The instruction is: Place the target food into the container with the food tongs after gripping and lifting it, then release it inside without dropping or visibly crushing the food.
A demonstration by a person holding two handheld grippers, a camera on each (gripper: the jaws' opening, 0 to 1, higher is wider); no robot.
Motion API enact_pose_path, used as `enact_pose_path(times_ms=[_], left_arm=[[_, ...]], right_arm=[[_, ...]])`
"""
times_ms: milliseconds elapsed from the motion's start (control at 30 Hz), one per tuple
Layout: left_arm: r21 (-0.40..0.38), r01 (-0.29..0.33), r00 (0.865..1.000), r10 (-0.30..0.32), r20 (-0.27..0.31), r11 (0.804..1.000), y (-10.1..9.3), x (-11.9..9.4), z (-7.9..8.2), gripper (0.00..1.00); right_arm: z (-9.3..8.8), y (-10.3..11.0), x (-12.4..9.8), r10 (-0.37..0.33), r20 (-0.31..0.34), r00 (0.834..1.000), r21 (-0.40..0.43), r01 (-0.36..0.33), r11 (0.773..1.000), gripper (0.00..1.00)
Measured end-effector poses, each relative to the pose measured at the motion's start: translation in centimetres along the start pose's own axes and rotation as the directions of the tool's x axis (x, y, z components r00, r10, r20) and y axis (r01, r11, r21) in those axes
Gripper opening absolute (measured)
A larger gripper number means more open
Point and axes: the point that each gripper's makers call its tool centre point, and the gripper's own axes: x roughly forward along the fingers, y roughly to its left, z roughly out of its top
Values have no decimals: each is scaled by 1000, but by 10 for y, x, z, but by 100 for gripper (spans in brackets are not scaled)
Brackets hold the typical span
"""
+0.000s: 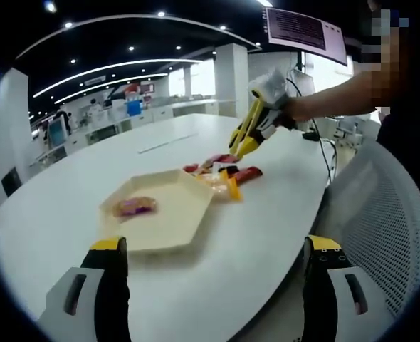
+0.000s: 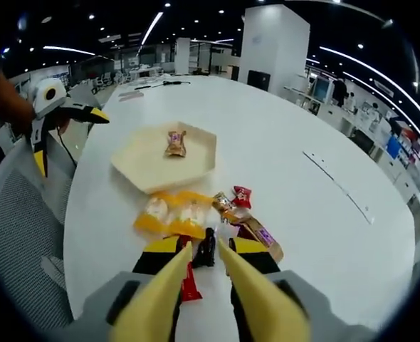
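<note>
While the right gripper [image 2: 206,260] holds the yellow tongs [image 2: 203,296] slightly parted and empty above the snack packets [image 2: 196,214], one wrapped snack [image 2: 175,143] lies in the hexagonal tray [image 2: 142,174]; left gripper [image 1: 213,260] hangs wide apart.

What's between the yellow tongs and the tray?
In the right gripper view, two yellow snack packets lie between the tongs and the hexagonal tray.

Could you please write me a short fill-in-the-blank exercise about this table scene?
1. The tray has ___ sides.
2. The number of snacks lying in the tray is ___.
3. The tongs are ___ in colour.
4. The table is ___ in colour.

Missing words: six; one; yellow; white
</note>
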Motion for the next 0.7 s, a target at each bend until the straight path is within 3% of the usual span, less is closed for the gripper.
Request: enact_pose_path(times_ms=[700], left_arm=[[-7, -3, 1000, 3, -8, 1000, 2, 0, -2, 99]], right_arm=[[-15, 5, 23, -7, -33, 999, 37, 9, 999, 25]])
